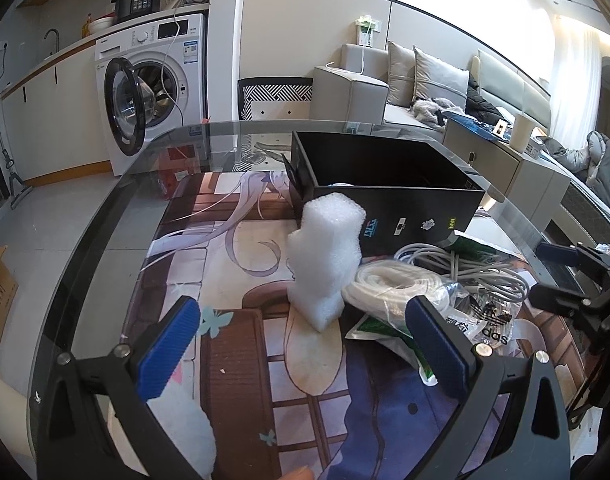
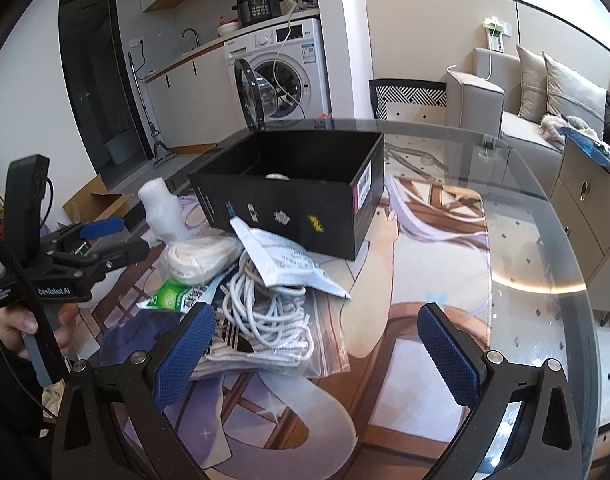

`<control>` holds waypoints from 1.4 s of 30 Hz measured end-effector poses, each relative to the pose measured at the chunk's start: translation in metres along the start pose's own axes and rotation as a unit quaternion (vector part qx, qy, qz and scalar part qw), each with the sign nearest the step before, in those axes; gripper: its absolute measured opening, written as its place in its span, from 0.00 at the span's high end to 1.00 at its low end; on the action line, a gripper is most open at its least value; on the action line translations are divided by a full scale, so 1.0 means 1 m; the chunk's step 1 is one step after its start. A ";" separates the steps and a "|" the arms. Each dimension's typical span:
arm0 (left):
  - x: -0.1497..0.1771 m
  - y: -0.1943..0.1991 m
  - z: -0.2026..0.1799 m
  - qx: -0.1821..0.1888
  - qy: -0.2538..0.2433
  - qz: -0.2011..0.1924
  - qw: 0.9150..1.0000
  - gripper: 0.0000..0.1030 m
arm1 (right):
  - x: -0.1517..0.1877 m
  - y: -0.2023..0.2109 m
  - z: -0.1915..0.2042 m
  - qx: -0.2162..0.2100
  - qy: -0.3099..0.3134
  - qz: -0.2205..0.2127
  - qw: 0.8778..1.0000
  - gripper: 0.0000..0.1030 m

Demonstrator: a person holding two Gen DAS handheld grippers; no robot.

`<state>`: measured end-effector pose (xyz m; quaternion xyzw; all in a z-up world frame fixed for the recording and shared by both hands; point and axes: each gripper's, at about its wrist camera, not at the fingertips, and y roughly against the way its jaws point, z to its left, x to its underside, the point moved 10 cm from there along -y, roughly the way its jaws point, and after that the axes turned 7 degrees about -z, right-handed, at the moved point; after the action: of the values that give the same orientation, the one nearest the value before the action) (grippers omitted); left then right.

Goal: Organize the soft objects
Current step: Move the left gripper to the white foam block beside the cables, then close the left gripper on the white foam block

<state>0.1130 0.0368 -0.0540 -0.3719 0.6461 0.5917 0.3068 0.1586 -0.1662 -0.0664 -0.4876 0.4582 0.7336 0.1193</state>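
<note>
left wrist view: left gripper (image 1: pixel 305 356) above the glass surface (image 1: pixel 105 216), jaws spread wide, blue pads (image 1: pixel 169 350) holding nothing and touching nothing. white foam block (image 1: pixel 325 256) upright ahead between the pads, apart from both, just in front of the open black box (image 1: pixel 389 184). to its right, coiled white tubing (image 1: pixel 389 284) touching the foam, grey cable bundle (image 1: pixel 477 268) and plastic bags behind it.

right wrist view: right gripper (image 2: pixel 317 356) over the same surface, jaws wide open, empty. left pad over the edge of a clear zip bag (image 2: pixel 325 344) with striped fabric inside; contact unclear. white cable coil (image 2: pixel 265 308) on top of that bag, a white pouch (image 2: pixel 289 264) leaning against the box. foam block far left, beside the other gripper.
</note>
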 end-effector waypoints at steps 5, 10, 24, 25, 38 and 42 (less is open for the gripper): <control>0.001 -0.007 0.009 -0.010 0.011 0.005 1.000 0.00 | -0.006 0.000 -0.004 0.004 0.000 -0.006 1.000 0.00; 0.001 -0.014 0.016 -0.009 0.024 0.008 1.000 0.00 | -0.009 -0.004 -0.008 0.008 0.002 -0.004 1.000 0.00; -0.009 -0.030 0.005 0.037 0.033 0.016 0.999 0.23 | -0.023 -0.022 -0.005 0.000 0.010 0.000 1.000 0.00; -0.008 -0.031 0.003 0.042 0.033 0.020 0.998 0.33 | -0.023 -0.023 -0.004 -0.001 0.011 0.002 1.000 0.00; -0.008 -0.033 -0.006 0.053 0.017 0.023 0.998 0.67 | -0.028 -0.037 -0.024 0.033 0.008 0.007 0.999 0.00; -0.011 -0.033 -0.008 0.057 0.012 0.017 0.998 0.67 | -0.029 -0.039 -0.033 0.048 0.013 0.006 0.999 0.00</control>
<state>0.1466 0.0291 -0.0618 -0.3494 0.6889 0.5546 0.3095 0.2171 -0.1624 -0.0674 -0.4881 0.4975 0.7048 0.1323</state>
